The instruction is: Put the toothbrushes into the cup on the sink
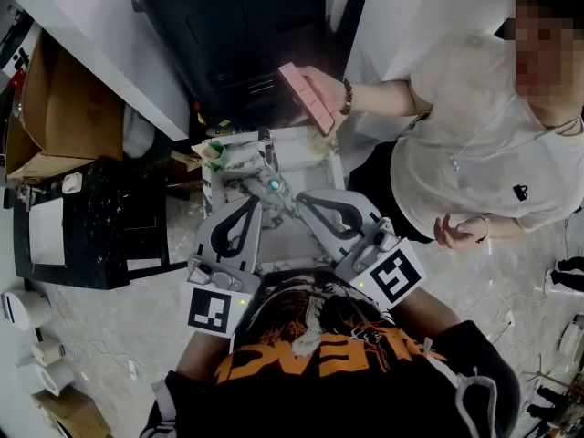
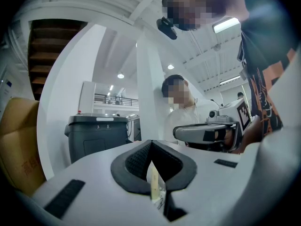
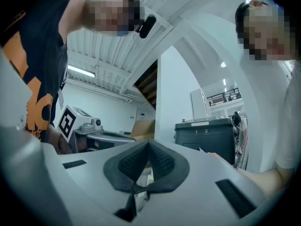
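Bystander [image 1: 474, 144], black bin [image 1: 239, 36] ahead

The floor [image 1: 109, 327] is pale veined stone. A white sink [image 1: 310, 158] stands at its middle; the items on it cannot be identified. A black bin [image 1: 237, 35] stands at the top edge, and a cardboard box [image 1: 64, 108] and a dark slab [image 1: 91, 245] at the left edge. White rolls [image 1: 26, 308] occupy the lower left corner.
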Tool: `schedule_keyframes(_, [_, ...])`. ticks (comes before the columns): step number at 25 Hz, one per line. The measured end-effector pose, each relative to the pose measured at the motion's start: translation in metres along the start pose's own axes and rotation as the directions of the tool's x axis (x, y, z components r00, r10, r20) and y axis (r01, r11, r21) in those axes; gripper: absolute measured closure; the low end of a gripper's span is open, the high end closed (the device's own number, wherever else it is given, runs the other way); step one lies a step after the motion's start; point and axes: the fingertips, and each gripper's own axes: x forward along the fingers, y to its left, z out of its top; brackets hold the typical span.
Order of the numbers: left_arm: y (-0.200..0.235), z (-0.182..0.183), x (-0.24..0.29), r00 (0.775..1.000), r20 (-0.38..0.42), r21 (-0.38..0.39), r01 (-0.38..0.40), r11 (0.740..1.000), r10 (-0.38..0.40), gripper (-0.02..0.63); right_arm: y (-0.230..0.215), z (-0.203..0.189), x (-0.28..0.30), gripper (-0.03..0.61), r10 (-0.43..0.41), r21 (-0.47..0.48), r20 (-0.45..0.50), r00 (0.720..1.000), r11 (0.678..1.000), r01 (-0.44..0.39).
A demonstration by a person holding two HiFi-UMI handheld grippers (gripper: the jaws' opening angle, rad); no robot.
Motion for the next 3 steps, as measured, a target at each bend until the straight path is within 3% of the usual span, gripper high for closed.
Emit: schedule_keyframes(3, [-0.0015,0.0004,0.0009,1.000,0.003,0.001,0.002,1.000,-0.002,0.591,-0.0002,-0.0002,-0.0010,0.565,0.000,-0.001,0.000,1.000,1.000,0.000])
